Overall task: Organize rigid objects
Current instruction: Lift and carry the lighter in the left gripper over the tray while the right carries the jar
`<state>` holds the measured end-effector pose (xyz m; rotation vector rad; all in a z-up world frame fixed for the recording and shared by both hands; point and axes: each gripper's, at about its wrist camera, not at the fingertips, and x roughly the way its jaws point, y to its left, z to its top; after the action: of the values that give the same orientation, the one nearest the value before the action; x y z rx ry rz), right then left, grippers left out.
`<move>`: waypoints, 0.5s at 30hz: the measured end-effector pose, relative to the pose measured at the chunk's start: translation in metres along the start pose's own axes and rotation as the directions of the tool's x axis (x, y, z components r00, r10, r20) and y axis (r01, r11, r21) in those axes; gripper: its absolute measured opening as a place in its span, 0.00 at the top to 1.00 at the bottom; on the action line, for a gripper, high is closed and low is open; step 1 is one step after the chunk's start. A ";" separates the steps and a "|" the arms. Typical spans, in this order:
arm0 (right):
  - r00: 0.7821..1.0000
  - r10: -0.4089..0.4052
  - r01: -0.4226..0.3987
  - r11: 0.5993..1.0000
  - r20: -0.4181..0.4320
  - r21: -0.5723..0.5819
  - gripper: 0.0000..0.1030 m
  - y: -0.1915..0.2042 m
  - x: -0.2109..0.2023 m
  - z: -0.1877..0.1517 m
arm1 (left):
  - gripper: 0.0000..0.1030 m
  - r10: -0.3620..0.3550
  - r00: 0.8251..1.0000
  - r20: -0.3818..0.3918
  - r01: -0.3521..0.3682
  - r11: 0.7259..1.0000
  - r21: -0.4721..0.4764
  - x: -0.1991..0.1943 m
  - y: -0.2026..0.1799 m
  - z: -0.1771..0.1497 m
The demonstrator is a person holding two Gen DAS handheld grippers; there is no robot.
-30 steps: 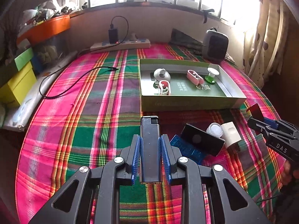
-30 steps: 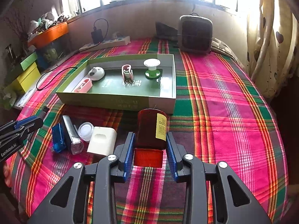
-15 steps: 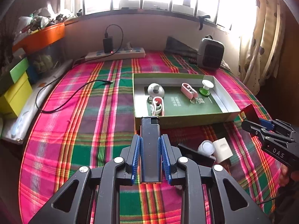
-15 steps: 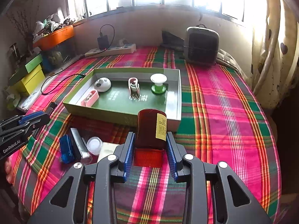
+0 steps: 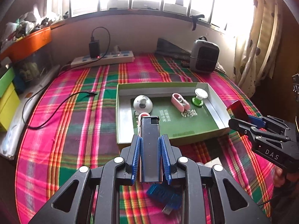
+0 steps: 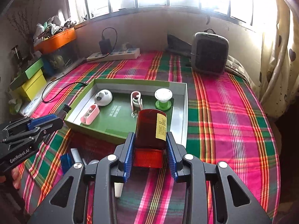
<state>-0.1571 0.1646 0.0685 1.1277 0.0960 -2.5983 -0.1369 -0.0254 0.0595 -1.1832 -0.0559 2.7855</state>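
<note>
Left wrist view: my left gripper (image 5: 150,158) is clamped on a black lighter (image 5: 150,145), which points at 12 o'clock toward the near wall of the green tray (image 5: 188,140). A blue USB stick (image 5: 164,196) lies on the plaid cloth (image 5: 74,130) under the fingers. At 3 o'clock I see my right gripper (image 5: 241,120) carrying the red bottle (image 5: 238,110).

Right wrist view: my right gripper (image 6: 150,155) grips the red bottle (image 6: 151,128), cap toward me, above the tray's near edge (image 6: 104,130). My left gripper (image 6: 56,120) sits at 9 o'clock.
</note>
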 end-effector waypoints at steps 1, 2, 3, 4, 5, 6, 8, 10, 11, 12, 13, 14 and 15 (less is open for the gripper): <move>1.000 -0.001 0.001 1.000 0.000 -0.003 0.67 0.000 0.002 0.002 | 0.78 -0.005 1.000 0.001 0.005 1.000 0.001 0.002 -0.001 0.003; 1.000 0.002 -0.002 1.000 -0.002 -0.004 0.67 0.000 0.004 0.004 | 0.78 -0.010 1.000 0.000 0.010 1.000 0.001 0.004 -0.003 0.004; 1.000 0.008 -0.008 1.000 -0.010 -0.002 0.67 -0.001 0.008 0.006 | 0.78 -0.018 1.000 -0.004 0.018 1.000 0.005 0.007 -0.005 0.007; 1.000 0.013 -0.013 1.000 -0.016 0.003 0.67 -0.002 0.011 0.007 | 0.78 -0.022 1.000 -0.006 0.022 1.000 0.006 0.009 -0.006 0.009; 1.000 0.015 -0.015 1.000 -0.021 0.007 0.67 -0.003 0.014 0.008 | 0.78 -0.026 1.000 -0.009 0.026 1.000 0.008 0.012 -0.007 0.011; 1.000 0.015 -0.015 1.000 -0.025 0.009 0.67 -0.004 0.017 0.009 | 0.78 -0.027 1.000 -0.009 0.027 1.000 0.011 0.014 -0.008 0.012; 0.999 0.015 -0.015 1.000 -0.031 0.009 0.67 -0.006 0.022 0.011 | 0.78 -0.028 0.999 -0.015 0.029 1.000 0.010 0.019 -0.009 0.014; 0.999 0.016 -0.016 1.000 -0.041 0.008 0.67 -0.006 0.027 0.012 | 0.78 -0.036 0.999 -0.024 0.036 0.999 0.006 0.025 -0.010 0.017; 0.999 0.017 -0.017 1.000 -0.045 0.005 0.67 -0.007 0.029 0.012 | 0.78 -0.043 0.999 -0.027 0.043 0.999 0.002 0.027 -0.010 0.019; 0.999 0.019 -0.019 1.000 -0.049 0.001 0.67 -0.007 0.032 0.013 | 0.78 -0.047 0.999 -0.027 0.047 0.999 0.003 0.029 -0.011 0.020; 0.998 0.020 -0.020 1.000 -0.052 -0.003 0.67 -0.006 0.034 0.014 | 0.78 -0.046 0.999 -0.028 0.046 0.999 0.009 0.032 -0.012 0.023; 0.998 0.020 -0.020 1.000 -0.053 -0.006 0.67 -0.006 0.035 0.015 | 0.78 -0.045 0.999 -0.031 0.045 0.999 0.012 0.035 -0.013 0.025; 0.998 0.020 -0.021 1.000 -0.054 -0.010 0.67 -0.006 0.038 0.016 | 0.78 -0.047 0.998 -0.036 0.048 0.999 0.016 0.038 -0.015 0.027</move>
<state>-0.1943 0.1583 0.0517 1.1897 0.1090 -2.5467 -0.1813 -0.0059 0.0517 -1.2109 -0.0559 2.7179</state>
